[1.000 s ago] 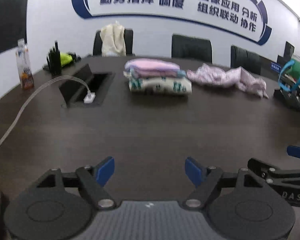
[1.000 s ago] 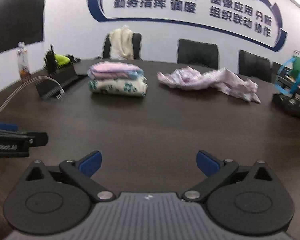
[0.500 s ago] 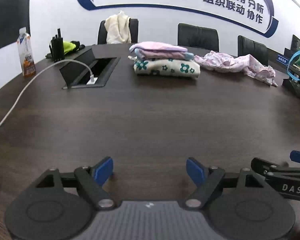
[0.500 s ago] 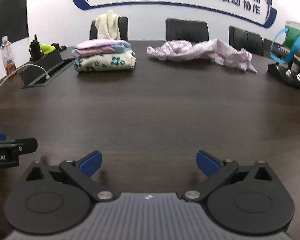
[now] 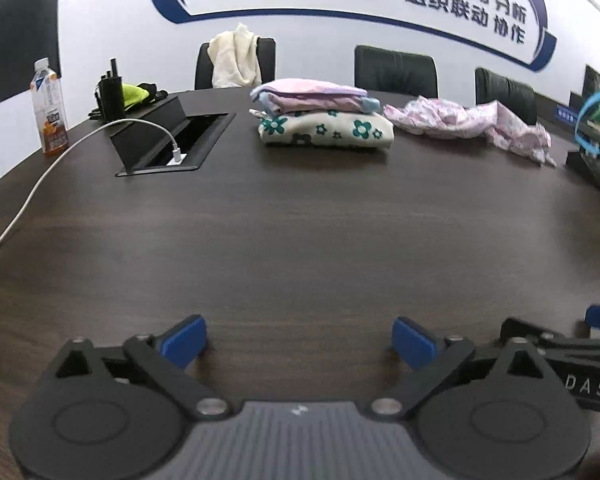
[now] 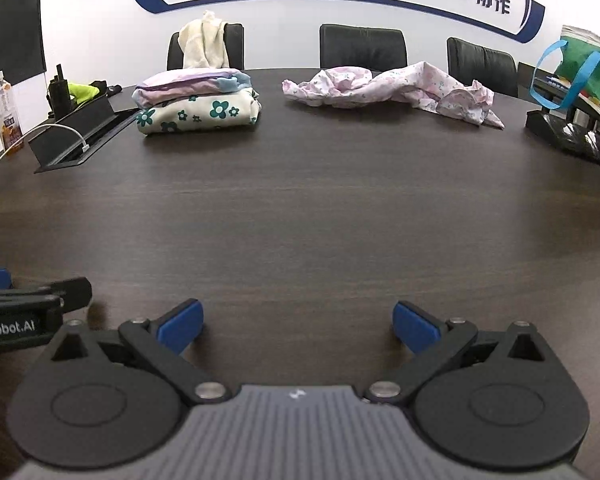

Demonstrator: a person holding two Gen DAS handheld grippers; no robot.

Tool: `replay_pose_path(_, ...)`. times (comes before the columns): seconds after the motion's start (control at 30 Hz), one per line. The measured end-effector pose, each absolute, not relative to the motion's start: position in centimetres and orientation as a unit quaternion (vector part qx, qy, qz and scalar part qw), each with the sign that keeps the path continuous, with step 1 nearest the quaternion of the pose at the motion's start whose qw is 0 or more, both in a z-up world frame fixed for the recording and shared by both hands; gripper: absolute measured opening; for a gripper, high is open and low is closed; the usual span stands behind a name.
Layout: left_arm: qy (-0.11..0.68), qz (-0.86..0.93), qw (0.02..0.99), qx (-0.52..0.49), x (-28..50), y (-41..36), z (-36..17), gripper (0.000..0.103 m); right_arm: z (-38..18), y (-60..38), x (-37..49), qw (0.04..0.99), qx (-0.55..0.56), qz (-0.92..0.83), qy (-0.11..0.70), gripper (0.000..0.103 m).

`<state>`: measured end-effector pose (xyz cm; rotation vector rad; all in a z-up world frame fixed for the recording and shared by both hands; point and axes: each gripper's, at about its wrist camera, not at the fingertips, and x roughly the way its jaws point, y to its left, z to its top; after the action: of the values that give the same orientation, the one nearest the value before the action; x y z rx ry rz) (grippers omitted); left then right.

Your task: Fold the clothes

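Left gripper (image 5: pixel 299 342): blue-tipped fingers spread wide apart, nothing between them, positioned low over the near edge of the dark wood-grain desk (image 5: pixel 300 240). Right gripper (image 6: pixel 298 326): fingers likewise wide apart and holding nothing, just beside the left one, whose side shows at the left edge of the right wrist view. Unfolded garment (image 6: pixel 388 90): pink floral, lying crumpled on the far right part of the desk, well apart from both grippers. Folded stack (image 6: pixel 198 106): a cream piece with teal flowers at the bottom, pink and pale-blue pieces on top, resting left of the crumpled garment with a gap between them. Open cable box (image 5: pixel 172 140): set into the desk left of the stack, with a white cable (image 5: pixel 60 168) plugged in. Drink bottle (image 5: pixel 50 114): upright at the far left edge.
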<state>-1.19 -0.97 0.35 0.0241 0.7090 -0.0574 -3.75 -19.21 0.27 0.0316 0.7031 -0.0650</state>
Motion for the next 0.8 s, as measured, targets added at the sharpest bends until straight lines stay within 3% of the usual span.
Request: replay_pose_path(0.8, 0.346, -0.019, 0.938, 0.015, -1.46, -1.01, 0.16, 0.103, 0.24, -19.24, -3.51, 0.939, 0.010, -0.013, 0.344, 0.103)
